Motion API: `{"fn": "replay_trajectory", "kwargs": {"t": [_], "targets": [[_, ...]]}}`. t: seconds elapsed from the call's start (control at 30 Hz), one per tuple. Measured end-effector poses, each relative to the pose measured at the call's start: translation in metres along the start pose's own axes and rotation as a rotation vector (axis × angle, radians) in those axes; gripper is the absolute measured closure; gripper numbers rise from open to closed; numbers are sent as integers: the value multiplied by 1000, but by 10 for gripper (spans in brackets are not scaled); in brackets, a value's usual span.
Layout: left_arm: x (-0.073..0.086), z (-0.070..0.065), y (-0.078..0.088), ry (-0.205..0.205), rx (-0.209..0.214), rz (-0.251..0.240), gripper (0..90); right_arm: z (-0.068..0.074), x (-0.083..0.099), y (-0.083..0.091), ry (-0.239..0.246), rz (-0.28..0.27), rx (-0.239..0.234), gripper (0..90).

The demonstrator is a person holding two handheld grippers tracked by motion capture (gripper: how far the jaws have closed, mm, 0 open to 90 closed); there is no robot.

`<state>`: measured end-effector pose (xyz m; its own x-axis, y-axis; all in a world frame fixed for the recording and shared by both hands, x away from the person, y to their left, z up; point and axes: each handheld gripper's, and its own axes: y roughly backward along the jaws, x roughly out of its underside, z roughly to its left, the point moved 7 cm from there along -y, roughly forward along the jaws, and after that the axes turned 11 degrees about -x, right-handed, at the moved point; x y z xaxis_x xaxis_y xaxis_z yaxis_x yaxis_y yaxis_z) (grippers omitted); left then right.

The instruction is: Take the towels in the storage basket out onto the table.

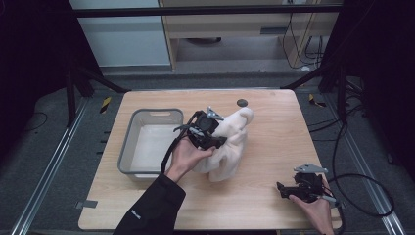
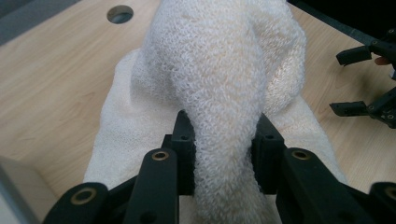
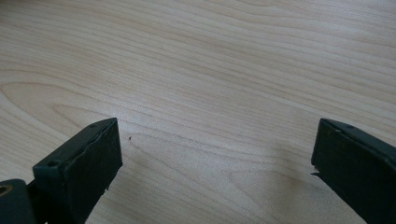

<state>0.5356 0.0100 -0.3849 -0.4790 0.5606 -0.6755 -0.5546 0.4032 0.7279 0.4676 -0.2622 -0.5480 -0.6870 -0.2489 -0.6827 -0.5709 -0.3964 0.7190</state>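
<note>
A cream-white towel point(image 1: 230, 144) stands bunched on the middle of the wooden table point(image 1: 274, 147), its top fold lifted. My left gripper point(image 1: 218, 139) is shut on a thick fold of that towel point(image 2: 224, 93), which bulges up between the two black jaws in the left gripper view. My right gripper point(image 1: 283, 190) rests low over the table's front right corner, held by a hand, its jaws wide apart. In the right gripper view the right gripper point(image 3: 215, 158) has only bare wood between its fingers point(image 3: 84, 163).
A grey plastic bin point(image 1: 147, 141) stands left of the towel. A small round hole point(image 1: 242, 102) sits in the tabletop near the far edge. Black cables point(image 1: 362, 196) trail off the table's right side.
</note>
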Motion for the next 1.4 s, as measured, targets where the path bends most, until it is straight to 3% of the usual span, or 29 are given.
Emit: {"fn": "replay_trajectory", "kwargs": {"t": [0.5,0.87,1.03,1.4], "targets": [[16,-29,-44,1,72,34,660,-2,0,1,-5,1,15,19],[23,-51,-61,-18,112,38,642,-8,-1,6,-31,-28,58,41],[28,-59,-68,-29,133,38,622,-15,1,8,-76,-40,72,51],[35,-73,-78,-60,167,17,514,-16,0,9,-59,-56,89,107]]}}
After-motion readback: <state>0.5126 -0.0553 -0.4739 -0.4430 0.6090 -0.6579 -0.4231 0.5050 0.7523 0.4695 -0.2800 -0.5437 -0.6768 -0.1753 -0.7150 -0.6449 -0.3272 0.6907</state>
